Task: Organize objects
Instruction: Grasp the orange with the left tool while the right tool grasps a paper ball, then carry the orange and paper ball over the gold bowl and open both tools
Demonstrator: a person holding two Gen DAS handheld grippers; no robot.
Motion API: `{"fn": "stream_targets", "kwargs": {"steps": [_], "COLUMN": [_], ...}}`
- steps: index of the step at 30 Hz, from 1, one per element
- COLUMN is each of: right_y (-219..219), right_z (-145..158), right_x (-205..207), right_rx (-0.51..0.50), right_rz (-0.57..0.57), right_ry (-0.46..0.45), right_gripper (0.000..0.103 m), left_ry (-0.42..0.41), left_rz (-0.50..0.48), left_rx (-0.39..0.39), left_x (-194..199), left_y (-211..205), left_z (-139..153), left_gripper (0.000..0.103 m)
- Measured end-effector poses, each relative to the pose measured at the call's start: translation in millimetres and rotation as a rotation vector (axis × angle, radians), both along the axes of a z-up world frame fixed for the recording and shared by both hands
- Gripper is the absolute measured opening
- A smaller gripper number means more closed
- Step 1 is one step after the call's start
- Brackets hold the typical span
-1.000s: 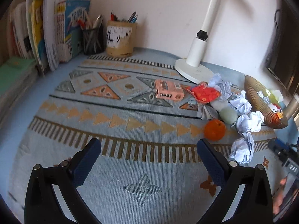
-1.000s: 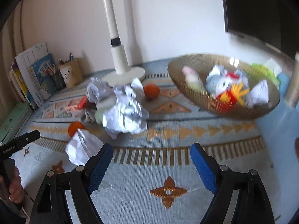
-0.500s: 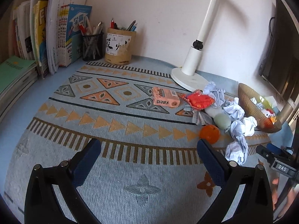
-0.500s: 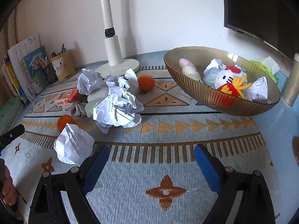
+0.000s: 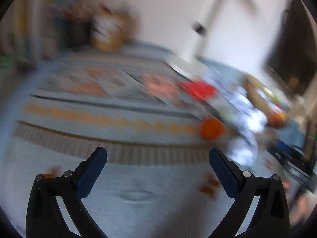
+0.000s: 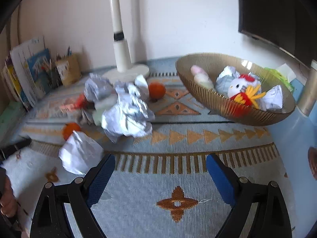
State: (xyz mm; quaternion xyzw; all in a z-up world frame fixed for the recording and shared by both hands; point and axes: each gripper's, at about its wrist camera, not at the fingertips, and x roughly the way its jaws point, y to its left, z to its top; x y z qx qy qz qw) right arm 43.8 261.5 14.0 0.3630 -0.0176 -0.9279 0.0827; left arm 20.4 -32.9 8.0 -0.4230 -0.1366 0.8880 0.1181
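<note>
Soft daylight fills both views, with dim, dark vignetted corners from the fisheye lenses. The left wrist view is heavily smeared by motion blur; only the left gripper [image 5: 158, 159] at the bottom stays sharp. The right wrist view is clearer, slightly soft at centre left. The bowl [image 6: 257, 117] rim glints at upper right, and straight lines bend toward the edges.

The whole left wrist view is smeared: the pen cup [image 5: 111, 31] and books [image 5: 21, 25] are unreadable. In the right wrist view, a hand [image 6: 7, 202] is cut off at the left edge.
</note>
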Motion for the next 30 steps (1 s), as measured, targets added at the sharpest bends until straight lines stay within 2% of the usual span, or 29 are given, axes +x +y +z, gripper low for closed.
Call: {"fn": "stream_targets", "kwargs": {"steps": [1, 2, 3, 4, 7, 9, 12, 16, 17, 18, 19, 21, 22, 24, 27, 30], "right_y": [2, 5, 2, -5, -50, -67, -81, -92, -91, -91, -93, -90, -87, -78, -65, -46], "right_z": [3, 7, 9, 10, 5, -1, -9, -19, -21, -23, -24, -25, -25, -20, -6, 7], "right_x": [2, 4, 4, 4, 1, -4, -11, -26, -30, -31, -33, -35, -35, -31, -18, 0], "right_rx": [-0.07, -0.216, -0.287, -0.307, -0.165, -0.141, -0.125, -0.075, -0.087, -0.095, -0.096, -0.105, -0.126, -0.162, -0.161, -0.144], "right_rz": [0.024, 0.083, 0.118, 0.147, 0.232, 0.255, 0.261, 0.228, 0.227, 0.225, 0.222, 0.227, 0.232, 0.239, 0.25, 0.263], "right_ry": [0.0, -0.011, -0.023, -0.039, -0.132, -0.181, -0.201, -0.22, -0.223, -0.223, -0.223, -0.221, -0.22, -0.203, -0.151, -0.087], "right_gripper": [0.093, 0.093, 0.093, 0.093, 0.092, 0.09, 0.075, 0.063, 0.06, 0.057, 0.055, 0.051, 0.051, 0.051, 0.051, 0.052], "left_ry": [-0.011, -0.006, 0.001, -0.003, -0.021, -0.022, -0.06, -0.046, -0.054, -0.067, -0.076, -0.068, -0.065, -0.056, -0.026, 0.016], "left_rz": [-0.046, -0.071, -0.087, -0.109, -0.175, -0.205, -0.241, -0.252, -0.25, -0.253, -0.259, -0.267, -0.273, -0.275, -0.235, -0.147], "left_rx": [0.054, 0.073, 0.057, 0.033, 0.04, 0.011, 0.019, 0.025, 0.02, 0.01, -0.01, -0.047, -0.033, -0.034, -0.043, -0.031], "left_x": [-5, -9, -16, -25, -45, -56, -65, -68, -70, -73, -75, -74, -73, -68, -52, -26], "left_y": [3, 7, 14, 21, 37, 46, 55, 60, 62, 65, 69, 75, 76, 75, 64, 41], "left_z": [0, 4, 8, 12, 15, 8, -11, -7, -8, -10, -13, -12, -11, -8, 0, 9], "left_gripper": [0.102, 0.102, 0.102, 0.102, 0.1, 0.092, 0.08, 0.078, 0.072, 0.06, 0.057, 0.038, 0.035, 0.035, 0.035, 0.035]}}
